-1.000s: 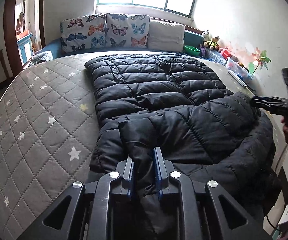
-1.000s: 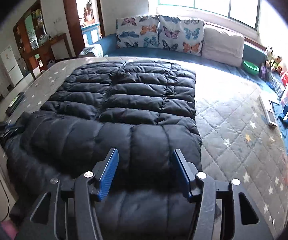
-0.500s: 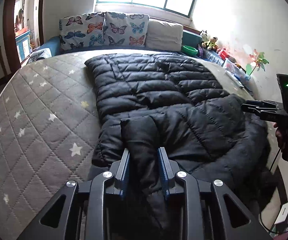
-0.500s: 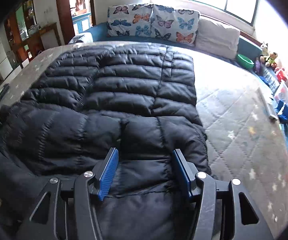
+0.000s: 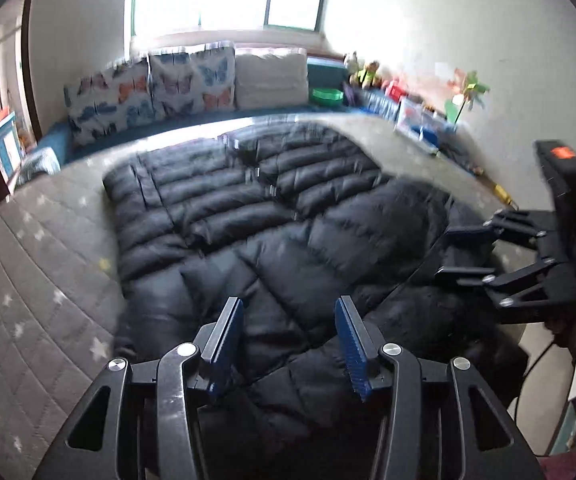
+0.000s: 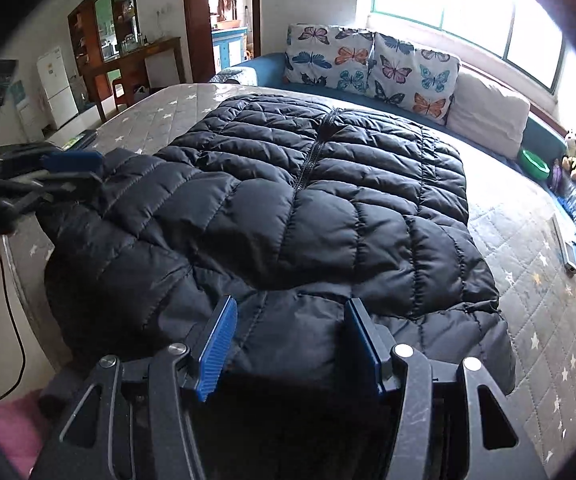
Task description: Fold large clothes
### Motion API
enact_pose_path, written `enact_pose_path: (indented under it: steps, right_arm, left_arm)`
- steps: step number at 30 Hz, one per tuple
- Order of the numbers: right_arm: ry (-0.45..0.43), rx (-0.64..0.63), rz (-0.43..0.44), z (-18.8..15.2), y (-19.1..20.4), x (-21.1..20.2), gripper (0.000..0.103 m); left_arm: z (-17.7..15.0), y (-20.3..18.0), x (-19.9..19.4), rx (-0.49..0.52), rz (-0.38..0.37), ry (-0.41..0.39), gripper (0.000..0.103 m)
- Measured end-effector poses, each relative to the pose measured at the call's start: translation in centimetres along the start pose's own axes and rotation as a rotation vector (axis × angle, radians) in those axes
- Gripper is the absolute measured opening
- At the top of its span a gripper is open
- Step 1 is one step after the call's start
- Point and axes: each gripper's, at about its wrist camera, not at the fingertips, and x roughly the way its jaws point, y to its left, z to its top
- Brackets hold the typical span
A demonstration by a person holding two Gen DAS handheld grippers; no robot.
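**Left claw letting go of the jacket**

I am watching the left gripper [image 5: 290,344] opening: its blue pads are spreading, and the black puffer jacket [image 5: 271,240] is lying below and between them without being pinched. A second ago those pads were clamped on a fold of dark fabric; that fold is now lying loose on the garment. My right gripper [image 6: 288,344] is hovering spread over the jacket's near hem, pads clear of the cloth, as wide as before, though I am now seeing it nearer the jacket's middle. The jacket is lying flat, zipper up, on a grey quilted mattress [image 6: 536,280] with white stars, its near part folded over and drooping past the edge. Beyond it I am seeing butterfly cushions [image 6: 368,64], a plain pillow [image 6: 488,108], a bright window [image 6: 468,4] and toys along the wall [image 5: 392,88]. The left view is blurring.
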Motion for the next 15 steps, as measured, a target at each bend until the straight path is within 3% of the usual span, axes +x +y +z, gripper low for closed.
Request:
enact_pose_path:
  steps: [15]
  right_arm:
    - [0.002,0.052,0.038,-1.8,-1.6,1.2,0.064]
  left_arm:
    - [-2.8,1.5,3.0,-0.014,-0.023,0.002,0.053]
